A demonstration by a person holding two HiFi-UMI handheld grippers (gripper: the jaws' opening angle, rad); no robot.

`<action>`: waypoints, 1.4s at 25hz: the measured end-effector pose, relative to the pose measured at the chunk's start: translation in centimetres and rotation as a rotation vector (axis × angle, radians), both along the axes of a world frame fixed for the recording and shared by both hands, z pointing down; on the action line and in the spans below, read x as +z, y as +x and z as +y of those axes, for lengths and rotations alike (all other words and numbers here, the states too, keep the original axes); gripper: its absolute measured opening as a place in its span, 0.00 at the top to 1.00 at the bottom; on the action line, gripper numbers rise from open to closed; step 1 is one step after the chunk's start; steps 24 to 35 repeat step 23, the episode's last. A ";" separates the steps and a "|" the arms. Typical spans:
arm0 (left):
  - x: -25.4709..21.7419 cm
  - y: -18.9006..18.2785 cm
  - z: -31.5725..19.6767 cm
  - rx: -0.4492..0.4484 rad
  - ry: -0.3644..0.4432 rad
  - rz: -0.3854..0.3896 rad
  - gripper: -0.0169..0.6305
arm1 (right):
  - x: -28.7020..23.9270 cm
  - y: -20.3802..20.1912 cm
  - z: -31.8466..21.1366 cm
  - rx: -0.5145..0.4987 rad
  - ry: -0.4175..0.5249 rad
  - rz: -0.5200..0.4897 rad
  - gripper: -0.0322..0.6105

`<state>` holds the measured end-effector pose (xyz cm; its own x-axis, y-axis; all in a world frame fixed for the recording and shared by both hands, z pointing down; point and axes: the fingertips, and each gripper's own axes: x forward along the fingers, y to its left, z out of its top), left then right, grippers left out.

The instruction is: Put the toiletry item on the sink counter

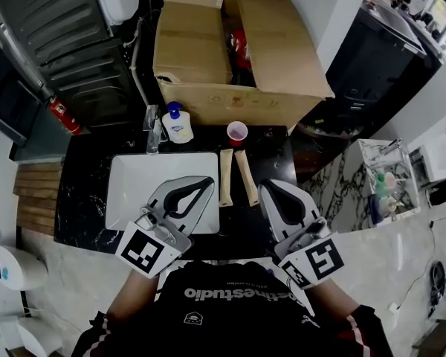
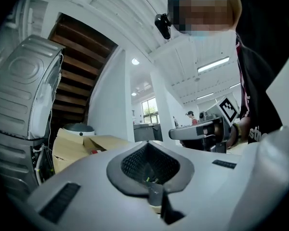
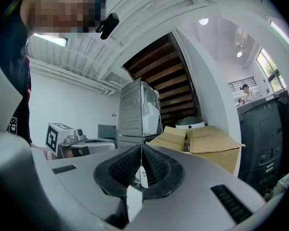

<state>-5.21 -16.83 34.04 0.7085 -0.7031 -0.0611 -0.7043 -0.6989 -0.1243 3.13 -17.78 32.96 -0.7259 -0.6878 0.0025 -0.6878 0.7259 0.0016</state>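
While the left gripper (image 1: 207,182) and right gripper (image 1: 265,187) hover pressed together, empty, at the near edge of the sink (image 1: 126,171), two tubes (image 1: 226,177) lie on the counter (image 1: 88,193) just right of the sink. Risk: a reach toward the box (image 1: 201,50) behind the sink may tip the cup (image 1: 237,133).

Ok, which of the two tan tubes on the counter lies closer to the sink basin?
The straight tube, lying alongside the white basin's right edge. The slanted tube lies on its other side, its far end near the red cup.

Two tubes (image 1: 226,177), one bottle (image 1: 179,123), one cup (image 1: 237,133), one box (image 1: 238,50)
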 end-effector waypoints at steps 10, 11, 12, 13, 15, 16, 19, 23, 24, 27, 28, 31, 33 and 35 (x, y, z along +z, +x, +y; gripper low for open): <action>0.7 1.9 0.1 0.050 -0.028 -0.025 0.95 | 0.0 0.0 0.0 -0.002 -0.013 -0.013 0.89; 0.8 1.9 0.1 0.049 -0.031 -0.025 0.95 | 0.1 0.0 0.0 -0.002 -0.015 -0.012 0.89; 0.9 1.9 0.0 0.045 -0.035 -0.027 0.95 | 0.1 0.0 -0.1 -0.003 -0.019 -0.012 0.89; 1.1 1.9 -0.1 0.041 -0.041 -0.028 0.95 | 0.2 0.0 -0.1 -0.004 -0.023 -0.016 0.89; 1.2 1.8 -0.3 0.037 -0.051 -0.018 0.95 | 0.2 0.0 -0.2 -0.006 -0.027 -0.025 0.89; 1.2 1.8 -0.3 0.037 -0.052 -0.011 0.95 | 0.3 -0.1 -0.2 -0.007 -0.028 -0.025 0.89; 1.1 1.5 -0.3 0.036 -0.052 -0.006 0.95 | 0.4 -0.4 -0.1 -0.013 -0.035 -0.024 0.89; 1.6 1.2 -0.7 0.021 -0.062 -0.012 0.95 | 0.3 -0.4 -0.4 -0.004 -0.023 -0.035 0.89; 1.6 1.2 -0.7 0.021 -0.062 -0.012 0.95 | 0.3 -0.4 -0.4 -0.004 -0.023 -0.035 0.89; 1.6 1.2 -0.7 0.021 -0.062 -0.012 0.95 | 0.3 -0.4 -0.4 -0.004 -0.023 -0.035 0.89; 1.6 1.2 -0.7 0.021 -0.062 -0.012 0.95 | 0.3 -0.4 -0.4 -0.004 -0.023 -0.035 0.89; 1.6 1.2 -0.7 0.021 -0.062 -0.012 0.95 | 0.3 -0.4 -0.4 -0.004 -0.023 -0.035 0.89; 1.6 1.2 -0.7 0.021 -0.062 -0.012 0.95 | 0.3 -0.4 -0.4 -0.004 -0.023 -0.035 0.89; 1.6 1.2 -0.7 0.021 -0.062 -0.012 0.95 | 0.3 -0.4 -0.4 -0.004 -0.023 -0.035 0.89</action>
